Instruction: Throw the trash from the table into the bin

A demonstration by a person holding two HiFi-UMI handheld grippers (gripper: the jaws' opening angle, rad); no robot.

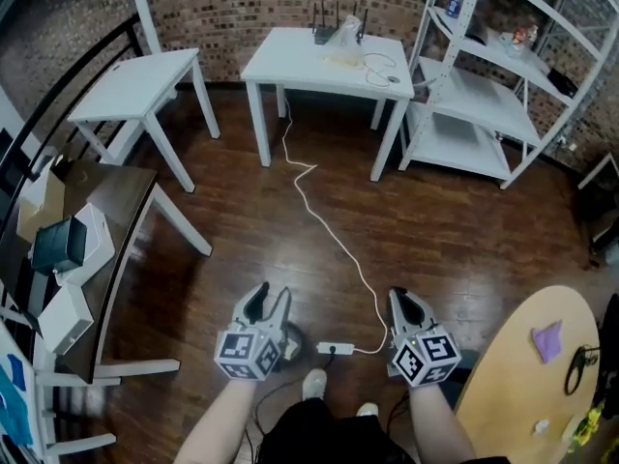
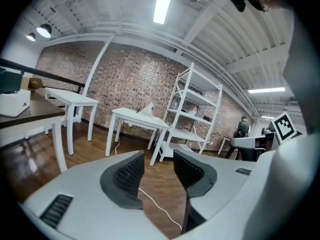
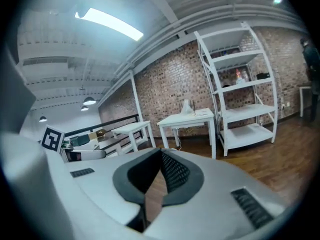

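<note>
Purple scrap [image 1: 547, 340] of trash lies on the round wooden table [image 1: 513, 385] at the person's right, with a small white bit [image 1: 542, 426] and a yellow-green piece [image 1: 583, 425] nearer the table's close edge. Both grippers are held over the dark wood floor and aimed at the far white tables, so neither gripper view takes in the trash. The right gripper [image 1: 404, 303] is clearly the nearer of the two, its jaws drawn together at the tips with nothing between them. The left gripper [image 1: 271, 298] has its jaws standing apart on empty air (only floor and a white cable [image 1: 329, 235] show through the gap). The scrap lies to the right of the right gripper and off its line of aim; it looks crumpled, with no clear long axis. Reaching it likely calls for a swing rightward and parted jaws. No bin can be made out.
</note>
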